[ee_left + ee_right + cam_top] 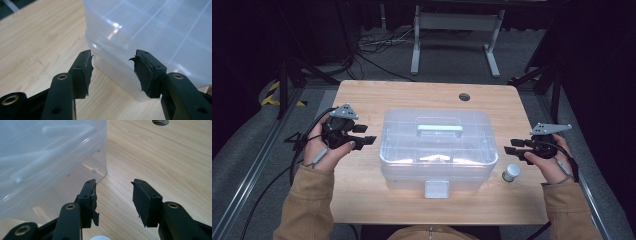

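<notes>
Box (438,150) of clear, smooth plastic sits mid-frame on the table (362,200), looking light but slippery and bulky, so I'd pinch its side rims with my left gripper (364,141) and right gripper (510,148), both released and empty.

Tan sleeves cover both forearms at the bottom of the high view. The left gripper (364,140) and right gripper (512,149) are black, each topped by a grey three-cornered plate and trailing a black cable. Brass-ringed screw holes mark the jaws, whose dark pads are frayed.
</notes>
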Demonstrator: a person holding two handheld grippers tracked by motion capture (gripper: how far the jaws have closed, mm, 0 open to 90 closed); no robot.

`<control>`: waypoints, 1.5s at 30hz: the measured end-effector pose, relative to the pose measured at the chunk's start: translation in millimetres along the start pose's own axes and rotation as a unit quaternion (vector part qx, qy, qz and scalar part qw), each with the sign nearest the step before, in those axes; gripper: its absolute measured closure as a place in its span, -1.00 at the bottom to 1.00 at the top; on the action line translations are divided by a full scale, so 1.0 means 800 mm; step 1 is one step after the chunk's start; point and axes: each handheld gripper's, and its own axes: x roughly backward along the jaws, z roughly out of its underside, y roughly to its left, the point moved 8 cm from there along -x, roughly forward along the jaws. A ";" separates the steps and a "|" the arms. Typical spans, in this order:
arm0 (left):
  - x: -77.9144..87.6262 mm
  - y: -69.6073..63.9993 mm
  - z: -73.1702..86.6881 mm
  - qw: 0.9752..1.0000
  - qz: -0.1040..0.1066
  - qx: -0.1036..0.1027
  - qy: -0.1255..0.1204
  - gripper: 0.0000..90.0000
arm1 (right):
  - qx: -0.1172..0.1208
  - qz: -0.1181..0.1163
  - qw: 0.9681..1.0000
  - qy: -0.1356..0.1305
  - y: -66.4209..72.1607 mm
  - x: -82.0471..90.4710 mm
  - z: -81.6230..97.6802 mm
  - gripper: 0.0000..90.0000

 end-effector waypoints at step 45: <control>-0.094 -0.091 -0.103 0.989 0.097 -0.109 -0.015 0.29 | -0.009 -0.001 1.000 -0.010 0.011 0.012 0.020 0.18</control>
